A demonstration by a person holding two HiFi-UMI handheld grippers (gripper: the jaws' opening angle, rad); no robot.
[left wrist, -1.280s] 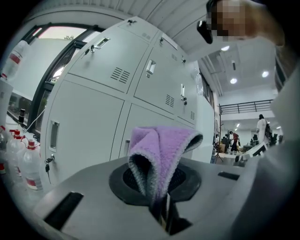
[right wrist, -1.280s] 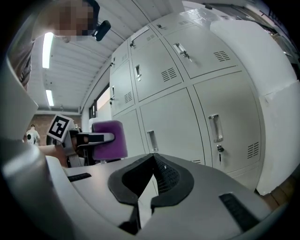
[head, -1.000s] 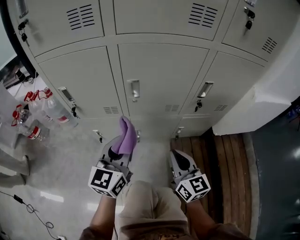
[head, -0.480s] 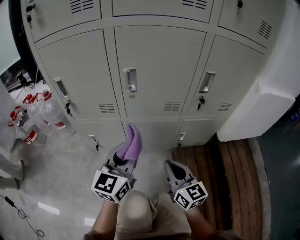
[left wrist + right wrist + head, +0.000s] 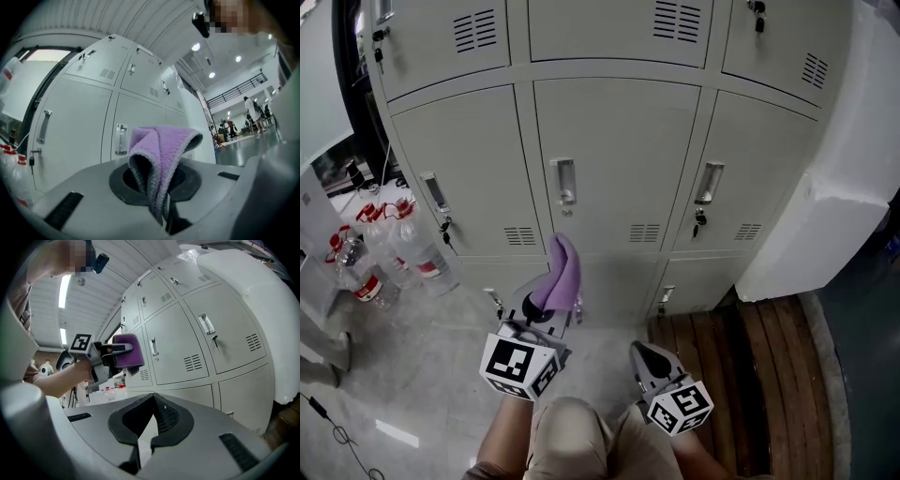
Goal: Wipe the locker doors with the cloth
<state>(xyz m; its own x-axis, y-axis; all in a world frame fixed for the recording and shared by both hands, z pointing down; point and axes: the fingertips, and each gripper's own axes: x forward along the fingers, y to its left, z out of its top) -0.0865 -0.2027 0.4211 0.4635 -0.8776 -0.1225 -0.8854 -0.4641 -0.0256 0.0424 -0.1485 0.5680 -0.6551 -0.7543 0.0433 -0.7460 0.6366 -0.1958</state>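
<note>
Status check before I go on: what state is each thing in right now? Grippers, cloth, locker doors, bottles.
Left gripper: shut on the cloth.
Right gripper: shut, nothing between the jaws.
Cloth: folded, sticking up out of the jaws.
Locker doors: all shut.
Key: hanging from the right door's lock.
Bottles: upright on the floor, capped.
</note>
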